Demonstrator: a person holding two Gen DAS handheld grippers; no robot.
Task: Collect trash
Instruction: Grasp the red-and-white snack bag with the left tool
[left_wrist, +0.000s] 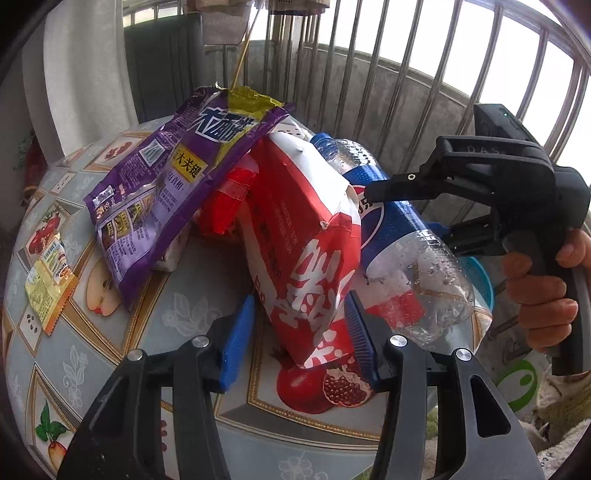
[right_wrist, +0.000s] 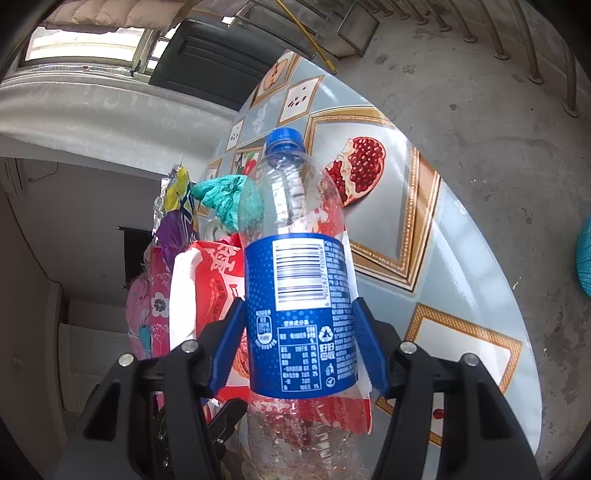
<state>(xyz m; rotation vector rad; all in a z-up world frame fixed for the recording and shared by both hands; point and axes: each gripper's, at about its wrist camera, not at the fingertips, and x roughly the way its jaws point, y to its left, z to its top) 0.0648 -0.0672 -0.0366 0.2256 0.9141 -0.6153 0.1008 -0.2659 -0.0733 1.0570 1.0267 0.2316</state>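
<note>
so the right gripper (right_wrist: 299, 343) had its blue pads pressed on both sides of the bottle's (right_wrist: 295, 280) blue label, clamped on it for sure. clear plastic, blue cap pointing away from the camera, droplets inside. from the left wrist view the same bottle (left_wrist: 402, 236) lay tilted over the far right part of the pile, cap up and away, and the right gripper (left_wrist: 410, 214) came in from the right with a hand (left_wrist: 546, 291) around its handle

the left gripper (left_wrist: 295, 332) was loose, pads apart, with the bottom corner of the red bag (left_wrist: 306, 251) sitting between them. the right pad looked to be touching or nearly touching the bag, the left pad was clear of it, so nothing was squeezed

the rest of the trash sat heaped on the table (left_wrist: 177, 306) with the fruit-print cloth: a purple wrapper (left_wrist: 166, 192) leaned across the top left of the red bag, and a little yellow packet (left_wrist: 48, 284) lay flat by itself near the left edge, well apart from the pile. in the right wrist view some crumpled teal stuff (right_wrist: 225, 199) showed behind the bottle

a blue basket (left_wrist: 480, 277) peeked out beyond the table's right edge, partly hidden behind the bottle
</note>
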